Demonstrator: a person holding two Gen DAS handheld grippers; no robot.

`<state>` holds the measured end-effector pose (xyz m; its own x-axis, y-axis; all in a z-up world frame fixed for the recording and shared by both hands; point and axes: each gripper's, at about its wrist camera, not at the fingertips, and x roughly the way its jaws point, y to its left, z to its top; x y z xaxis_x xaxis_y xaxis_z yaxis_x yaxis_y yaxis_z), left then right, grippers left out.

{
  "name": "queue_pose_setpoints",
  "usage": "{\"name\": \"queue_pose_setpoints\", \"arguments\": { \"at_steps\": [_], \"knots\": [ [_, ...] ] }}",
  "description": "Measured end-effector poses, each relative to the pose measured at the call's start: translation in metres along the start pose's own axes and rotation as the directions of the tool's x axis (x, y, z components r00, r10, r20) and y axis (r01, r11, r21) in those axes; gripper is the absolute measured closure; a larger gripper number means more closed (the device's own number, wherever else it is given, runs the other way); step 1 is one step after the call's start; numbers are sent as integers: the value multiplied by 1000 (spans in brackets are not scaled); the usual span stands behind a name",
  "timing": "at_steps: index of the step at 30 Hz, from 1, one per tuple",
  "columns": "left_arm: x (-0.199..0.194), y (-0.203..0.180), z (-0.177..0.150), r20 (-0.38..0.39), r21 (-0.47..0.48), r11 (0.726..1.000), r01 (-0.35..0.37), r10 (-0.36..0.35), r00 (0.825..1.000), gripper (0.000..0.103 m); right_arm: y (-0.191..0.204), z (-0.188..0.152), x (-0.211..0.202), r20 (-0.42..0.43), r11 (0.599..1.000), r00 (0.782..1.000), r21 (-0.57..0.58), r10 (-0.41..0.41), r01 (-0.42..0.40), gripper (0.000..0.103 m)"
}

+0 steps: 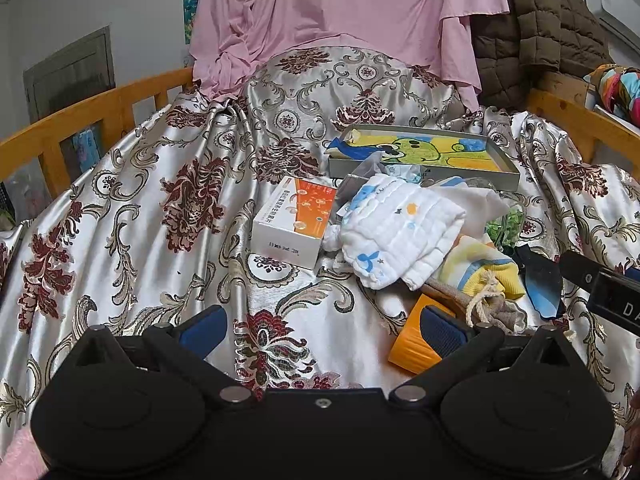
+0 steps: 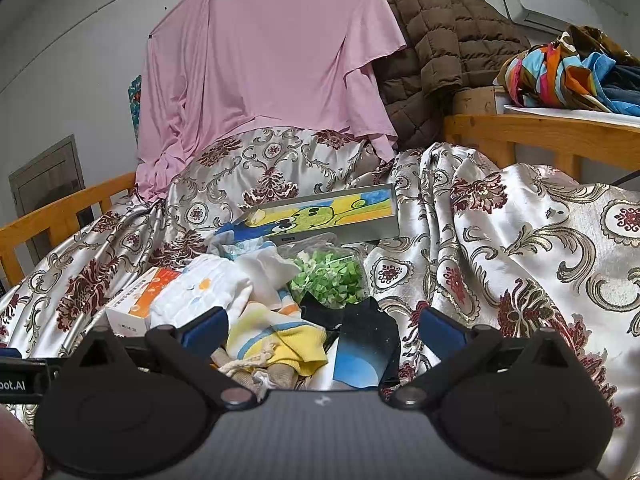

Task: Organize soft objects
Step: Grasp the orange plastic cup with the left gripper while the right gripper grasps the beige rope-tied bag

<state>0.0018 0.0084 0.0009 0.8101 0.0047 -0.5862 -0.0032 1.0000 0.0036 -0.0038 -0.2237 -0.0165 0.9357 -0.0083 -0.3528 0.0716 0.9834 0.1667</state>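
Pile: we see the soft things heaped on the bed (image 1: 160,240), a white cloth (image 1: 396,232) on top, a yellow cloth (image 2: 288,340) and a dark sock (image 2: 368,344) at the near edge.
Left claw (image 1: 320,328): open wide, empty, over bare bedspread; the white cloth lies at about 1 o'clock from it, near but apart.
Right claw (image 2: 324,328): open wide, empty; the yellow cloth and the sock lie right between its fingers at 12 o'clock.
Nearer hand: we judge the right one, already poised over the pile.
Long axis: the sock runs near to far, roughly along the right claw's line; the white cloth runs slantwise, far-left to near-right in the left view.
Hard neighbours: a pill box (image 1: 292,220) just left of the white cloth, an orange roll (image 1: 416,340) by the left claw's right finger, a tray (image 1: 424,156) behind at 12.
Open room: bare bedspread at 9 to 11 o'clock of the left claw; wooden rails (image 1: 100,108) edge the bed.
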Motion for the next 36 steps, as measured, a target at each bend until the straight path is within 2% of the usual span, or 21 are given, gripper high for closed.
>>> {"name": "queue_pose_setpoints", "arguments": {
  "at_steps": [4, 9, 11, 12, 17, 19, 23, 25, 28, 31, 33, 36],
  "knots": [
    [1, 4, 1, 4, 4, 1000, 3, -4, 1000, 1, 2, -4, 0, 2, 1000, 1000, 1, -6, 6, 0],
    [12, 2, 3, -16, 12, 999, 37, -37, 999, 1, -5, 8, 17, -41, 999, 999, 38, 32, -31, 0],
    [18, 1, 4, -32, 22, 998, 59, -59, 998, 1, -7, 16, 27, -62, 998, 996, -7, 64, -64, 0],
    [21, -1, 4, -41, 26, 997, 71, -70, 997, 1, -6, 19, 32, -78, 993, 993, -66, 91, -96, 0],
    [39, -6, 2, -116, 23, 989, 149, -145, 983, 2, -2, 26, 51, -155, 957, 972, -205, 174, -204, 0],
    [47, -7, 1, -159, -3, 984, 179, -178, 971, 3, 2, 24, 56, -173, 935, 960, -243, 221, -259, 0],
    [59, -2, -2, -216, -103, 966, 236, -253, 943, 4, 6, 19, 64, -238, 901, 935, -286, 263, -326, 0],
    [64, -1, -4, -234, -152, 956, 251, -281, 931, 4, 11, 13, 64, -279, 881, 923, -320, 265, -349, 1],
    [75, 3, -5, -268, -238, 931, 276, -336, 903, 6, 21, 3, 63, -329, 842, 914, -398, 240, -364, 2],
    [87, 7, -5, -294, -329, 901, 284, -384, 876, 7, 28, -6, 64, -363, 817, 902, -430, 234, -384, 9],
    [94, 8, -5, -295, -382, 876, 293, -416, 860, 8, 31, -10, 67, -387, 811, 890, -424, 241, -404, 16],
    [103, 8, -7, -301, -433, 849, 304, -454, 839, 13, 36, -14, 68, -407, 803, 877, -415, 257, -428, 22]
  ]
}}
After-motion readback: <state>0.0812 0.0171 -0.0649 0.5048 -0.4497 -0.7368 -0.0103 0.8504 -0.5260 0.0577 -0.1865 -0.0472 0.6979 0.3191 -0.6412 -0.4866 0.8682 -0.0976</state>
